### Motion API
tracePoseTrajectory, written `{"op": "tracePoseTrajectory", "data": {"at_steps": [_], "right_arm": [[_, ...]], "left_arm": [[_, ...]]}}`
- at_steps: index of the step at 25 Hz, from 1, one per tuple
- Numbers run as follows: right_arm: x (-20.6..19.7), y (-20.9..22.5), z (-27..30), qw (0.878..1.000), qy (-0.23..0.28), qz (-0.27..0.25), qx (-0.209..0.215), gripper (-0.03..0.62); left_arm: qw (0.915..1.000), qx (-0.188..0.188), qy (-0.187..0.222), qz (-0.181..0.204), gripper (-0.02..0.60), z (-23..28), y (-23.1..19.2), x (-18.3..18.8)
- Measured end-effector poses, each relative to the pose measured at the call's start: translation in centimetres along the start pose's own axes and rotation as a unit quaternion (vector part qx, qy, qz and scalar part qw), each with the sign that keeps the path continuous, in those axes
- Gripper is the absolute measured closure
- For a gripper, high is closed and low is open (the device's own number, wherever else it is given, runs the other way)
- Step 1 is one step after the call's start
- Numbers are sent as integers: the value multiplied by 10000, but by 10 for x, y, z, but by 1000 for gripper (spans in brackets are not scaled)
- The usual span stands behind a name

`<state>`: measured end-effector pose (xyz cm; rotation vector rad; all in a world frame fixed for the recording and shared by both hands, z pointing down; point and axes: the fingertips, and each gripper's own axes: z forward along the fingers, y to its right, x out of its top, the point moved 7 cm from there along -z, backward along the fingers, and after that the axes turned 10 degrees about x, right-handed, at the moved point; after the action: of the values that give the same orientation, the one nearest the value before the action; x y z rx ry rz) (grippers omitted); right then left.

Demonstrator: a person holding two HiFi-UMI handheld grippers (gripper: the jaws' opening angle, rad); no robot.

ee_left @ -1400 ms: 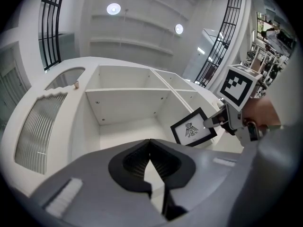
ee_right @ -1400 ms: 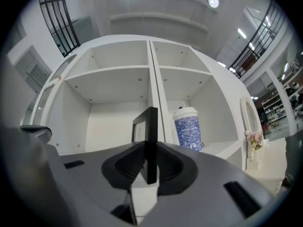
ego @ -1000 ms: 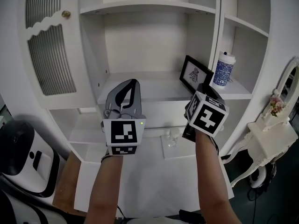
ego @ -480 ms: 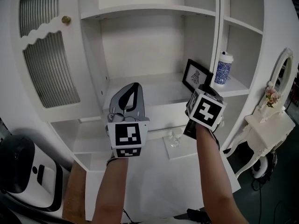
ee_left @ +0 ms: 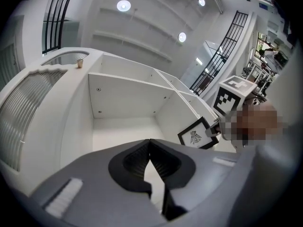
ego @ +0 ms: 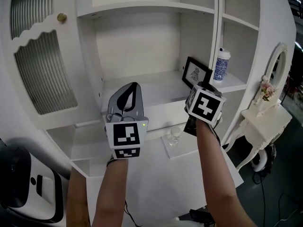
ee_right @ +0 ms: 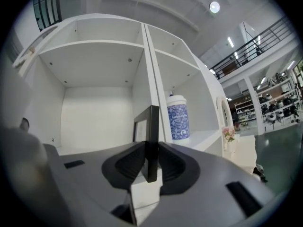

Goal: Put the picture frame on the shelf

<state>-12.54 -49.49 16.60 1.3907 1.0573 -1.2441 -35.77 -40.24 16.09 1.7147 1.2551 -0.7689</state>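
A black picture frame (ego: 195,73) with a small dark drawing on white stands tilted over the right end of the white cabinet's middle shelf (ego: 142,86). My right gripper (ego: 202,86) is shut on the frame's edge; in the right gripper view the frame (ee_right: 151,141) sits edge-on between the two pads. The left gripper view shows the same frame (ee_left: 196,134) at the right. My left gripper (ego: 128,92) hovers before the shelf's front edge, jaws touching, with nothing in them.
A blue patterned tumbler (ego: 220,65) with a white lid stands in the right compartment, beyond the divider (ego: 218,37). A ribbed-glass door (ego: 42,56) hangs open at the left. A small glass object (ego: 173,137) sits on the lower ledge. A white ornate side table (ego: 265,119) stands at the right.
The view has shifted slightly; both grippers and the frame keep nearly the same place before the shelf. The right gripper's hold on the frame is unchanged.
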Motion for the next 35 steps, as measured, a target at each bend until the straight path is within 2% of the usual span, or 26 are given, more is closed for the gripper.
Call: {"op": "tracePoseTrajectory", "data": {"at_steps": [3, 13, 20, 27, 35], "right_arm": [[-2, -1, 0, 10000, -10, 6, 25, 511], [1, -7, -11, 9992, -8, -315, 235, 365], [-2, -4, -39, 9980, 88, -560, 279, 362], [-12, 1, -74, 9933, 255, -1074, 340, 362], [-24, 19, -102, 9899, 294, -1313, 450, 364]], "left_arm": [[10000, -63, -24, -27, 572, 1, 0, -3], [9997, -189, 4, -129, 572, -2, -3, -4], [9993, -270, 45, -253, 572, -10, 0, -1], [9984, -376, 70, -417, 572, -22, 10, -1], [9972, -542, 98, -506, 572, -33, 27, -9]]}}
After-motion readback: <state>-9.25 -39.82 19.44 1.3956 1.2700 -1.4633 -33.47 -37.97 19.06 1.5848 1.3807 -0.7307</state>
